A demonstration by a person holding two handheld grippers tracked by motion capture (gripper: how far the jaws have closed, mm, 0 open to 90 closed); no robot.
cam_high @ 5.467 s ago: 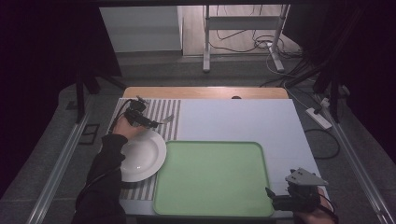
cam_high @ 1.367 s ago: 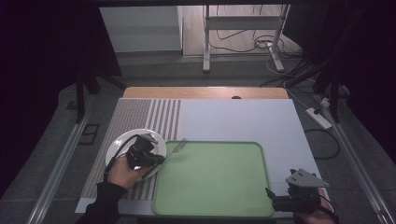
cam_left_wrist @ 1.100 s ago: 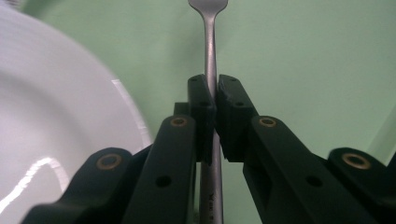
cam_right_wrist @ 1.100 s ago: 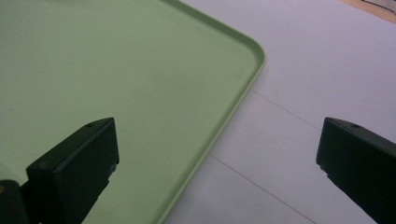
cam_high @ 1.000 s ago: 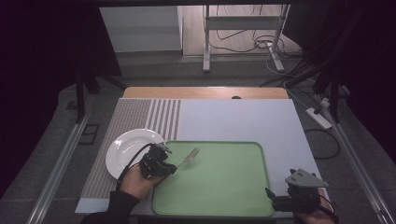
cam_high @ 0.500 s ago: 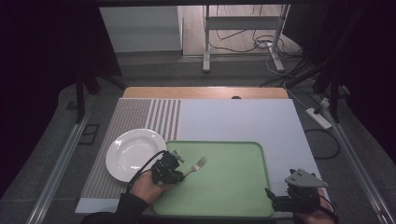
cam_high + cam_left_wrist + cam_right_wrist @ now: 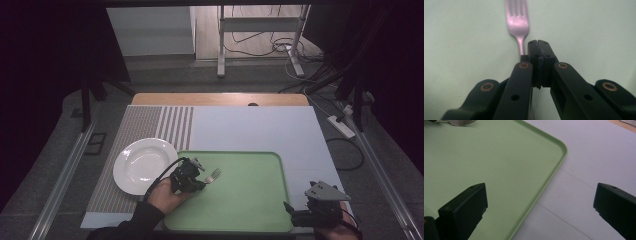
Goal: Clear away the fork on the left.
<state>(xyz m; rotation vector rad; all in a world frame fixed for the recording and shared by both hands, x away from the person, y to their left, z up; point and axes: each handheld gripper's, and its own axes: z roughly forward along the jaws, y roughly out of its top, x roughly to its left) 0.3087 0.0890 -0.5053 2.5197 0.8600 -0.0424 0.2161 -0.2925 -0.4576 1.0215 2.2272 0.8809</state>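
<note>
Left claw (image 7: 197,176) pinches the handle of a silver metal fork (image 7: 517,23), tines over the flat green plastic tray (image 7: 250,210). Right claw (image 7: 539,207) spread wide at the tray's near right corner. Round white plate (image 7: 142,165) beside the tray on the bench.

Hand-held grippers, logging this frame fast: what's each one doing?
Left hand-held gripper: closed on the fork, over the green tray.
Right hand-held gripper: open, holding nothing.

Fork (image 7: 517,22) — shiny metal. Tray (image 7: 250,205) — matt green plastic, smooth. Plate (image 7: 142,166) — glossy white, ceramic-looking. Fingers (image 7: 464,211) matt black plastic. Desk (image 7: 220,99) edge bare wood.
</note>
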